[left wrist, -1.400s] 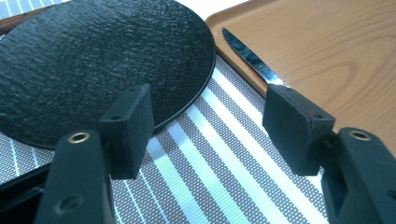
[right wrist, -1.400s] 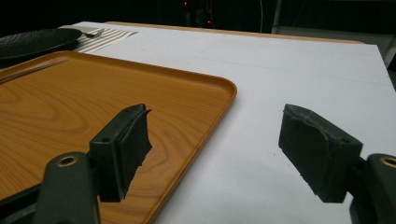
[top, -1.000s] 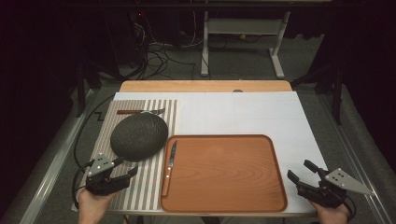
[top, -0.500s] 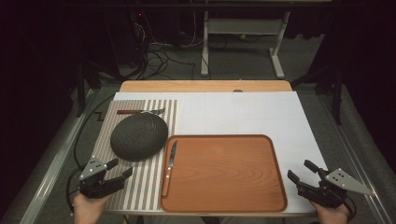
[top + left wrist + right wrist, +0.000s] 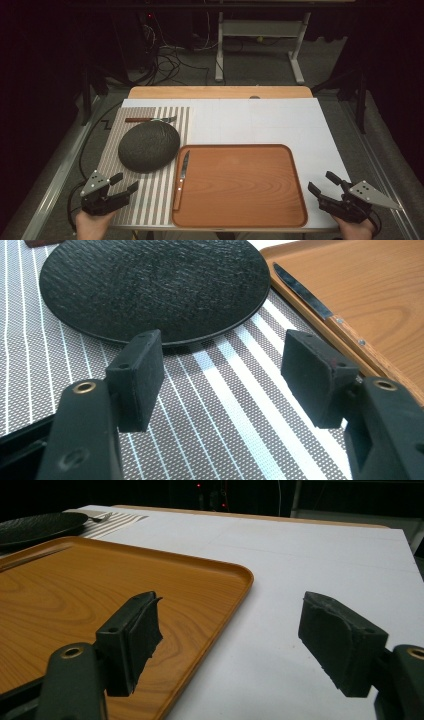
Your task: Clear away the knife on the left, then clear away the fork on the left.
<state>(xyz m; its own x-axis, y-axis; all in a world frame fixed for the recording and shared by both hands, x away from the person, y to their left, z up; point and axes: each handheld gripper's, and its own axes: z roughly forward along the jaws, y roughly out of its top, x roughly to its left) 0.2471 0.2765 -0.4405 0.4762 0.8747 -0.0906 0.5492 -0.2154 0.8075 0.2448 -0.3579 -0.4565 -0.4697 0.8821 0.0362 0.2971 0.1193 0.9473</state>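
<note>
item: round dark textured stoneware plate point(image 5: 149, 146), left of centre in the high view, lying on my striped grey placemat point(image 5: 150, 195). i judge it heavy, rigid, breakable, grippy; take it at the near rim. left gripper point(image 5: 123, 187) gapes wide nearby; right gripper point(image 5: 321, 185) wide, empty.

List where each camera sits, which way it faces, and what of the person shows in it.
High view: above the near table edge, looking forward and down; both hands, left claw and right claw.
Left gripper view: on the left claw, low over the striped mat, facing the dark plate.
Right gripper view: on the right claw, facing across the wooden tray.
Shared: plate, tray.
</note>
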